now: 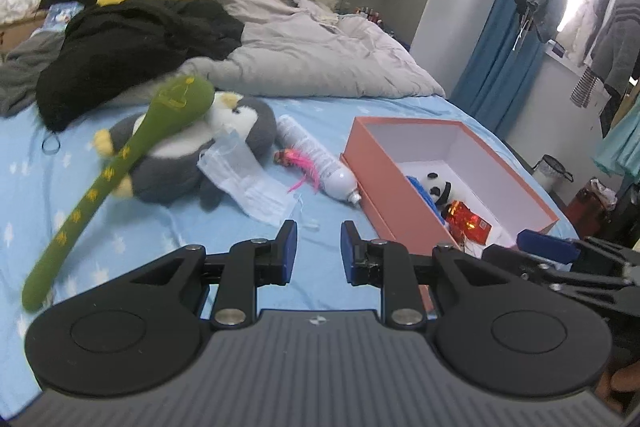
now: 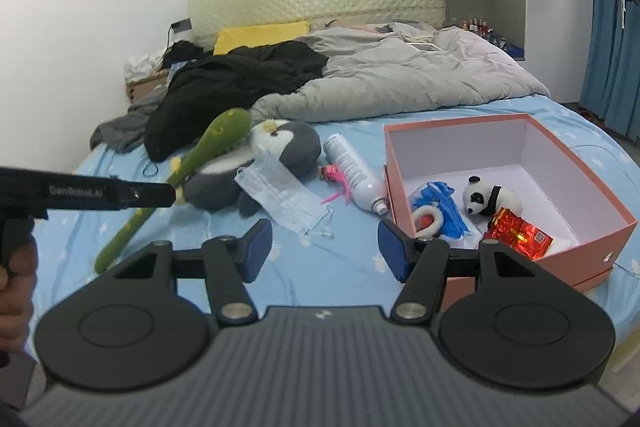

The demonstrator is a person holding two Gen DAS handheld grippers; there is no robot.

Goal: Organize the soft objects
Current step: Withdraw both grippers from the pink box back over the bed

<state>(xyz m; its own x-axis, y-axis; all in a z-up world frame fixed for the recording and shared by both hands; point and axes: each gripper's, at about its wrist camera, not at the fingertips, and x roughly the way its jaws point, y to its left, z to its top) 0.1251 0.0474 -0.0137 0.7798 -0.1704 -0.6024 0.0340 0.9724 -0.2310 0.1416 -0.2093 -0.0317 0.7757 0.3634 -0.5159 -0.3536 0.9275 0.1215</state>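
1. Hard to read: the green plush club is motion-blurred in the left wrist view, and in the right wrist view the left gripper's black body crosses its handle, so whether it touches the club cannot be told. The near corner of the pink box is hidden behind the right gripper's finger.
2. The left gripper hangs above the blue sheet with its jaws parted and nothing between them. The right gripper is spread wider (also empty), its right finger just in front of the box's near wall.
3. The club lies slantwise across the grey penguin plush, left of the box. A face mask rests against the penguin; a white bottle and a pink feather toy lie between penguin and box.
4. In the box: a small panda plush, a blue item, a white ring and a red foil packet.
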